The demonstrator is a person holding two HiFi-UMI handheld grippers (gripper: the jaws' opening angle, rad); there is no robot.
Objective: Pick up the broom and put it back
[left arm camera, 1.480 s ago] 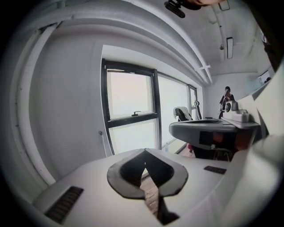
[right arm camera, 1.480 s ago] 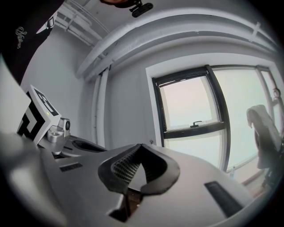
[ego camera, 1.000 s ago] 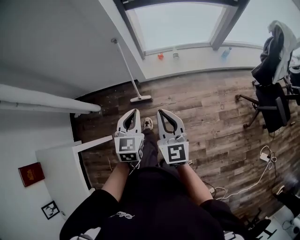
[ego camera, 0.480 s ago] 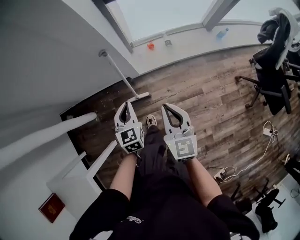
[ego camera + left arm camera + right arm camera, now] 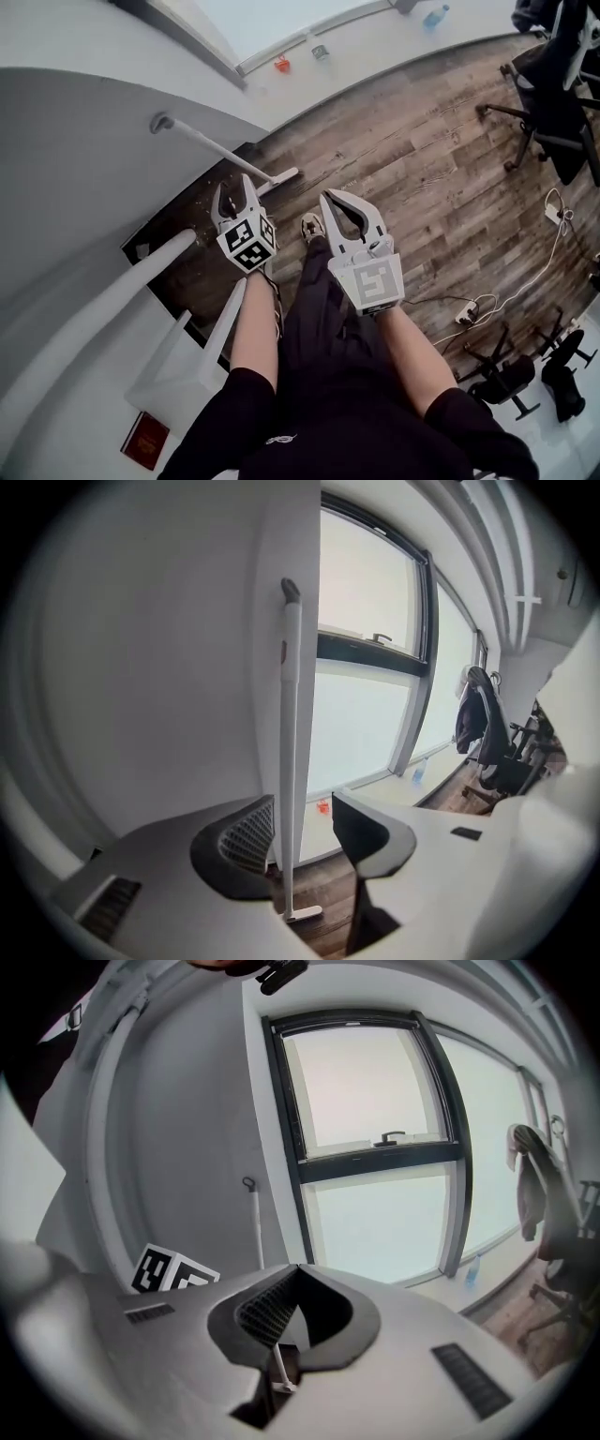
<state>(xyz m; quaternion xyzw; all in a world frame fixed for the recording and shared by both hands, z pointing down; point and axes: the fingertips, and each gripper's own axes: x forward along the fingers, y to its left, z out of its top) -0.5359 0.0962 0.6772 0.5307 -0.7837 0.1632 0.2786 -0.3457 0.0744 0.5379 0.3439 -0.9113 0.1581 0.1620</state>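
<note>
The white broom (image 5: 220, 150) leans against the grey wall, its head (image 5: 279, 177) on the wood floor by the window corner. My left gripper (image 5: 234, 190) is just short of the broom's lower end and its jaws are opening. In the left gripper view the pole (image 5: 290, 724) shows in the gap of the left gripper (image 5: 305, 829), still ahead of the pads and untouched. My right gripper (image 5: 330, 199) hangs to the right over the person's shoe, shut and empty. In the right gripper view the right gripper (image 5: 298, 1274) has its tips together, with the broom (image 5: 253, 1218) farther off.
A black office chair (image 5: 555, 103) draped with clothing stands at the far right. White cables and a power strip (image 5: 469, 314) lie on the floor. A bottle (image 5: 434, 16) and a small red object (image 5: 281, 64) sit on the window sill. A white rail (image 5: 94, 300) runs at left.
Both grippers have dropped and moved forward towards the broom, the left one more. The left jaws, shut before, now stand apart. The head view has tilted further down.
</note>
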